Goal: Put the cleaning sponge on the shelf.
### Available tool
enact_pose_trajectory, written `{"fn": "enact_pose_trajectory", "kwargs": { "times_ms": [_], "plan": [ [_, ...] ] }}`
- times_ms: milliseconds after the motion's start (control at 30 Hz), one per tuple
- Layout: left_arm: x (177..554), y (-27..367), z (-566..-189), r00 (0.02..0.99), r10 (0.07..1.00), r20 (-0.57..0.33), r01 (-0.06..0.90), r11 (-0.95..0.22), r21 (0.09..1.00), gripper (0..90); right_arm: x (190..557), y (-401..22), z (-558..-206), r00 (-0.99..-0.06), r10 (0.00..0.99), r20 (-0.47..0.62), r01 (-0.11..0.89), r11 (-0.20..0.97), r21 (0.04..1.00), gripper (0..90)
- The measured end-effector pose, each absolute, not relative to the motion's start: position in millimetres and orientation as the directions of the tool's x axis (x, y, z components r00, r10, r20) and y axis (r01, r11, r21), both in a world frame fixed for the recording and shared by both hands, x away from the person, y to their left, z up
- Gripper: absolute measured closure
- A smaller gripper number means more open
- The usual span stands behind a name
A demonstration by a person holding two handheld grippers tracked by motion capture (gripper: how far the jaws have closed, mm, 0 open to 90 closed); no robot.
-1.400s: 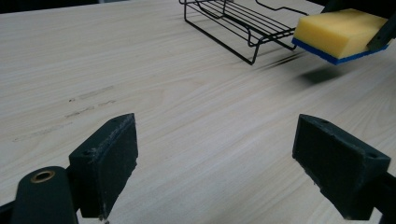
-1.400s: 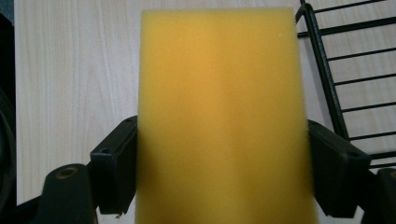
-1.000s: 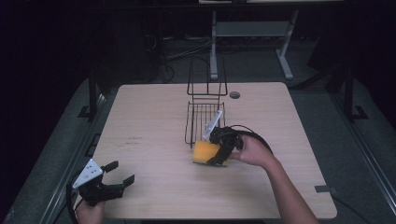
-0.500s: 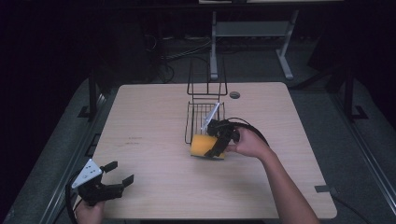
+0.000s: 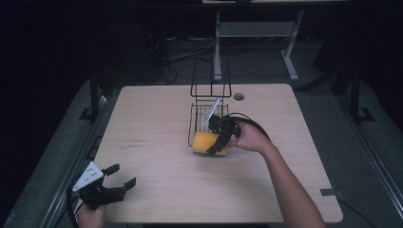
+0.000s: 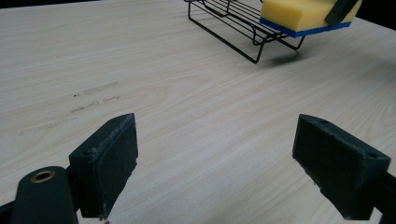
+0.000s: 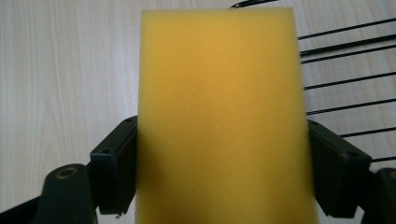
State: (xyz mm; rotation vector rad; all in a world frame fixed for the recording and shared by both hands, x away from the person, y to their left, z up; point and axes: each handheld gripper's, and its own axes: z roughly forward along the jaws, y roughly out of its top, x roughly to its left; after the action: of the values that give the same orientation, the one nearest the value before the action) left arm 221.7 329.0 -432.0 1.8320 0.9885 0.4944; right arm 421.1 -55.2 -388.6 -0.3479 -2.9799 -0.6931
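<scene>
A yellow sponge (image 5: 205, 142) with a blue underside is held over the near end of a black wire rack (image 5: 202, 116) at the table's middle. My right gripper (image 5: 217, 143) is shut on the yellow sponge (image 7: 219, 112), one jaw on each side of it. In the left gripper view the yellow sponge (image 6: 299, 14) rests partly above the wire rack (image 6: 233, 23), clear of the tabletop. My left gripper (image 5: 121, 183) hovers at the table's near left corner, open, and its pads (image 6: 109, 163) have nothing between them.
The light wooden table (image 5: 152, 142) has a round grommet hole (image 5: 238, 96) at the back. The rack has an upright wire back (image 5: 210, 85). A white desk frame (image 5: 256, 33) stands behind on the dark floor.
My right gripper has carried the sponge slightly left and toward the rack's near end. The left gripper has stayed where it was.
</scene>
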Motion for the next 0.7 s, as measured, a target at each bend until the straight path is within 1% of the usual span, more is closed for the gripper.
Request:
{"fn": "enact_pose_trajectory", "kwargs": {
  "times_ms": [333, 467, 600, 700],
  "plan": [
    [222.0, 329.3, -432.2, 0.590, 0.803, -0.086, 0.415, -0.210, 0.885, 13.4, 432.2, -55.4, -392.6, -0.966, 0.221, 0.132, 0.256, 0.866, 0.429, 21.6],
    [222.5, 328.5, -432.4, 0.591, 0.802, -0.085, 0.415, -0.212, 0.885, 13.4, 435.6, -55.0, -391.1, -0.966, 0.226, 0.124, 0.257, 0.875, 0.410, 21.6],
    [222.7, 328.3, -432.5, 0.592, 0.801, -0.086, 0.416, -0.212, 0.884, 13.4, 438.7, -53.2, -389.0, -0.968, 0.223, 0.119, 0.252, 0.876, 0.412, 21.6],
    [222.5, 328.6, -432.6, 0.593, 0.800, -0.088, 0.415, -0.210, 0.885, 13.4, 442.2, -53.2, -389.7, -0.965, 0.223, 0.136, 0.260, 0.867, 0.425, 21.6]
  ]
}}
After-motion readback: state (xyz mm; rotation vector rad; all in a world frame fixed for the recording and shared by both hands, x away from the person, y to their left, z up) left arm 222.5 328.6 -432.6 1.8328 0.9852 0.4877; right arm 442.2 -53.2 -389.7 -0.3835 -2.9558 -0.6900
